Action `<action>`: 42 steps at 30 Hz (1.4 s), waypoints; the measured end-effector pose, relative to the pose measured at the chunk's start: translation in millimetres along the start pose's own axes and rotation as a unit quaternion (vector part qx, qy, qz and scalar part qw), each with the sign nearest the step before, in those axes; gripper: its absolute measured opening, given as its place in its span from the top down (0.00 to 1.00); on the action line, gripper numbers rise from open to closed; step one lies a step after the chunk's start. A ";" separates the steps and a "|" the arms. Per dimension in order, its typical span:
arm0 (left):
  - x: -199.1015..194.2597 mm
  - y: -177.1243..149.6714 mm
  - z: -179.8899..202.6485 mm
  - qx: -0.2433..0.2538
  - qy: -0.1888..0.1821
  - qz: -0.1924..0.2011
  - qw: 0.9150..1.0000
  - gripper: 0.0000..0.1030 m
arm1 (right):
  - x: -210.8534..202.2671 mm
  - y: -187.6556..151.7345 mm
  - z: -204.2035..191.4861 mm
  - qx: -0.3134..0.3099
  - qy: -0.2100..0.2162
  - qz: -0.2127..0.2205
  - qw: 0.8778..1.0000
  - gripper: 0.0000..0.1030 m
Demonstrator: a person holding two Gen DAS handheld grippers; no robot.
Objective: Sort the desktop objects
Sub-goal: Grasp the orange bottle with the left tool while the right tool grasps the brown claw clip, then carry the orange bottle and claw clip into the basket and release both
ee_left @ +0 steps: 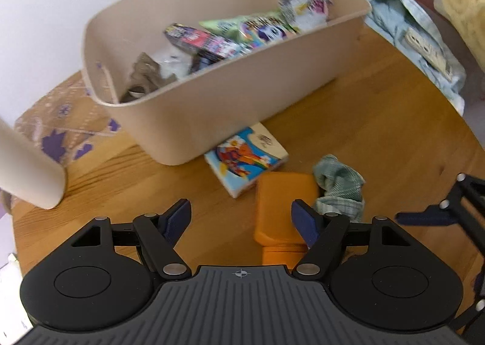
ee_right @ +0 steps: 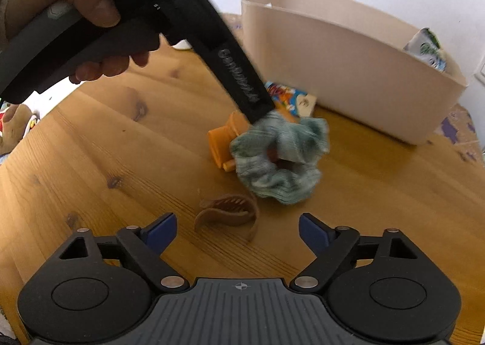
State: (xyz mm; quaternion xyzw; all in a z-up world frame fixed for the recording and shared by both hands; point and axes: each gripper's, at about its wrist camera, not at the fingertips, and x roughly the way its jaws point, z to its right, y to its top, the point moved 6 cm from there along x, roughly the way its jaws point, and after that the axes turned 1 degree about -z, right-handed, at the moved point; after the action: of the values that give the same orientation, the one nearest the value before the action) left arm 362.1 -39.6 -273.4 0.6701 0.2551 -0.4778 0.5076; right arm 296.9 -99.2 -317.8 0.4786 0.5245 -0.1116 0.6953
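Here, the left gripper (ee_left: 241,220) stood spread wide with nothing pinched, its right finger over an orange plastic piece (ee_left: 283,208) on the wooden table (ee_left: 379,139). Just beyond lay a green scrunchie (ee_left: 339,190) and a picture card (ee_left: 245,157) against the beige bin (ee_left: 230,96). The right gripper (ee_right: 237,229) was likewise spread and empty, a brown hair claw (ee_right: 230,214) lying between its fingertips, untouched.
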 end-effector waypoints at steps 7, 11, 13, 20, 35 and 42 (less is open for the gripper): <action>12.3 3.9 23.3 0.015 -0.032 -0.008 0.999 0.23 | 16.0 1.4 2.7 0.001 -0.007 -0.010 1.000 0.30; 15.9 3.0 30.7 0.026 -0.039 -0.007 0.999 0.23 | 16.7 -2.2 8.1 0.006 -0.009 -0.011 1.000 0.43; 17.1 2.3 30.7 0.024 -0.050 -0.010 0.998 0.30 | 15.9 -2.5 9.6 0.003 -0.009 -0.011 1.000 0.56; 21.1 2.1 35.2 0.019 -0.074 -0.024 0.997 0.43 | 13.8 -6.1 12.3 -0.005 -0.014 -0.014 1.000 0.58; 8.9 -3.6 21.3 -0.003 -0.103 -0.020 0.994 0.58 | -5.2 -15.0 12.3 -0.024 -0.007 -0.002 1.000 0.58; 27.1 -16.2 33.6 0.019 -0.088 -0.066 0.994 0.62 | -8.9 -21.9 16.0 -0.018 -0.013 -0.003 1.000 0.58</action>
State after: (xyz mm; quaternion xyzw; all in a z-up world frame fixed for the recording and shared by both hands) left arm 347.0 -68.8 -305.8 0.6168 0.2435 -0.5721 0.4826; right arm 288.7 -126.1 -322.5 0.4628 0.5186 -0.1101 0.7105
